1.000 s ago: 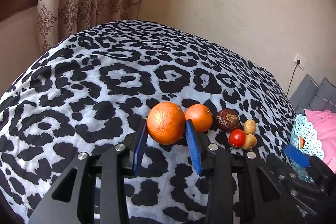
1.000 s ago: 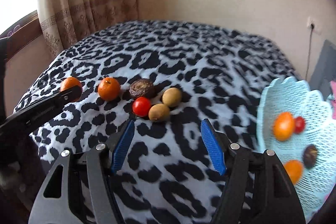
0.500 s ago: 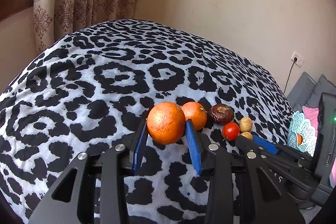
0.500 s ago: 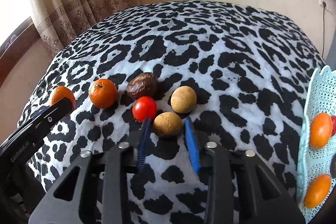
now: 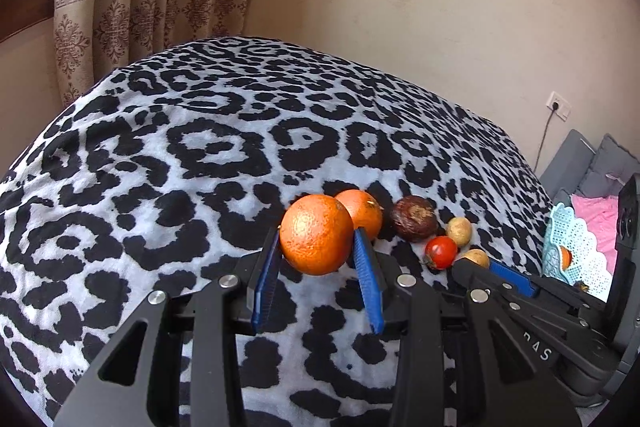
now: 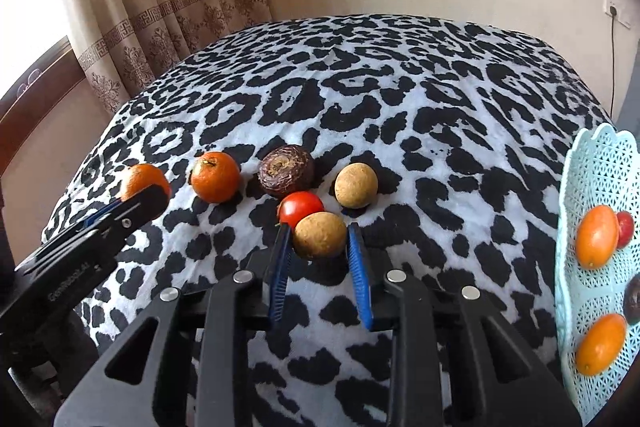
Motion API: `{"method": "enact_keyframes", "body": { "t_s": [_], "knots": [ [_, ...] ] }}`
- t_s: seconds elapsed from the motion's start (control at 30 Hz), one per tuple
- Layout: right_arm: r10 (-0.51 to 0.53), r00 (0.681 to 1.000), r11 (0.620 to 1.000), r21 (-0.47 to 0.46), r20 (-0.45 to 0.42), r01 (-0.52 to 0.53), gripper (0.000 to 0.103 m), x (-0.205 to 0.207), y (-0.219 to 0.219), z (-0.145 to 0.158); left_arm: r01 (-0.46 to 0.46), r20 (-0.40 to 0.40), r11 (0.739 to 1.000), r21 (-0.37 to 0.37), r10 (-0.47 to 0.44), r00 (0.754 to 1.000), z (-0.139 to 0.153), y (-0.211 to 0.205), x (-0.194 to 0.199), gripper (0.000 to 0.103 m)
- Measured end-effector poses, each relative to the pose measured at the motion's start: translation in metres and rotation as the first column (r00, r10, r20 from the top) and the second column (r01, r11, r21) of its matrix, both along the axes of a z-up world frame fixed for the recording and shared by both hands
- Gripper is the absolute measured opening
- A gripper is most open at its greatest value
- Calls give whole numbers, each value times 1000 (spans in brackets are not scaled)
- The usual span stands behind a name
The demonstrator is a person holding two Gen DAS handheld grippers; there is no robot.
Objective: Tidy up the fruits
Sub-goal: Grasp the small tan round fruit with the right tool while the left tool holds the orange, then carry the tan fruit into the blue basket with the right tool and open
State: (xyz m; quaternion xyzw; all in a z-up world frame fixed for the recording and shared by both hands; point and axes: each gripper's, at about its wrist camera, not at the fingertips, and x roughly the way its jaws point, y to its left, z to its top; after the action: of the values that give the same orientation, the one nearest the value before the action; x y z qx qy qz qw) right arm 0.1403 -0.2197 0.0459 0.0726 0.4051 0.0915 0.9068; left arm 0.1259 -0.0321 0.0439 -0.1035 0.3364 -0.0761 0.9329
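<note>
My left gripper (image 5: 316, 247) is shut on a large orange (image 5: 316, 233), held just above the leopard-print bed (image 5: 200, 155). My right gripper (image 6: 318, 235) is shut on a small tan round fruit (image 6: 320, 235). On the bed behind it lie a red tomato (image 6: 301, 207), a second tan fruit (image 6: 356, 185), a dark brown fruit (image 6: 286, 170) and a smaller orange (image 6: 215, 177). At the right edge stands a light-blue lattice basket (image 6: 588, 163) with several fruits in it. The right view shows the left gripper (image 6: 132, 203) with its orange (image 6: 142, 179) at far left.
A patterned curtain (image 5: 140, 7) and a window hang behind the bed on the left. A beige wall with a socket (image 5: 558, 105) and cable is at the back right. Grey cushions (image 5: 580, 163) and pink cloth (image 5: 596, 215) lie beyond the basket.
My right gripper moved from beside the basket to the fruit cluster and shut on the nearer tan fruit. The left gripper kept hold of the large orange in place.
</note>
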Motion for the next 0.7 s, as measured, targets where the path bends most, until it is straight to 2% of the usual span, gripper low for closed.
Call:
{"method": "enact_keyframes", "body": {
  "t_s": [0.7],
  "knots": [
    [-141,986,990,37,86,138,29,-56,-37,37,93,15,995,-28,-93,996,4,-11,-5,37]
  ]
}}
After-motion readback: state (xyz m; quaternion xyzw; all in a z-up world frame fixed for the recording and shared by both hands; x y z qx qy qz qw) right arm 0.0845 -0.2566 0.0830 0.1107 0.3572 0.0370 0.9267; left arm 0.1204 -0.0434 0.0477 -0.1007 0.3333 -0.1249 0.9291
